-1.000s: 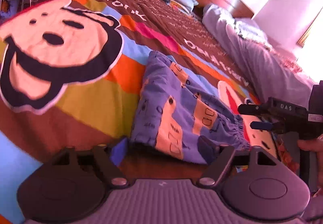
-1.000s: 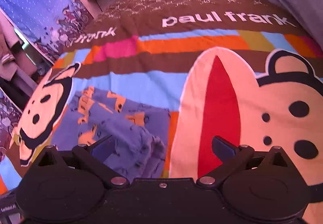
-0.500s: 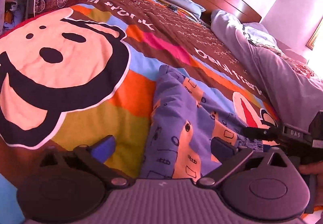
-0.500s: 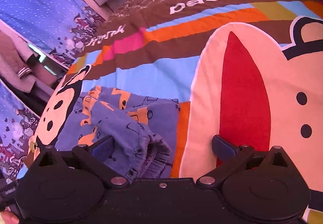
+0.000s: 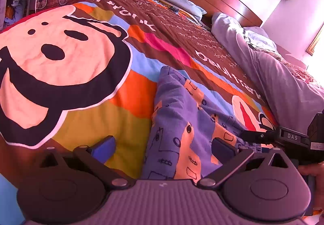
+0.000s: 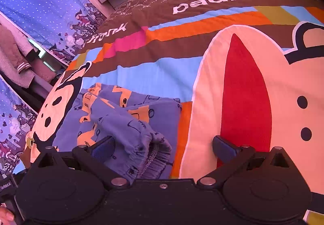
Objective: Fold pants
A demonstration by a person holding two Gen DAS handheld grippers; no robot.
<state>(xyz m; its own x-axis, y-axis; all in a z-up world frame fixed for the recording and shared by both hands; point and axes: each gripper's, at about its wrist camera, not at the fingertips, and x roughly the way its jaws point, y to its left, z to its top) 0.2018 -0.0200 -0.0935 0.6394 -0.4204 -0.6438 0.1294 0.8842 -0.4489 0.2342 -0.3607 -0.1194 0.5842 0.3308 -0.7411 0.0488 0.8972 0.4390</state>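
Pants [image 5: 182, 123] in blue with orange cartoon print lie folded on a bed's cartoon-monkey bedspread [image 5: 121, 119] as the left gripper [image 5: 164, 149], jaws just opened wide, hovers at their near edge and the right gripper [image 6: 164, 146], jaws spread, straddles the bunched waistband.

The left tongs [image 5: 163, 149], jaws spread wide after just opening, hover over folded purple-blue patterned cotton pants [image 5: 182, 123] on a colourful cartoon-monkey bedspread [image 5: 85, 107]; the black right tongs [image 5: 251, 135] reach in beside.
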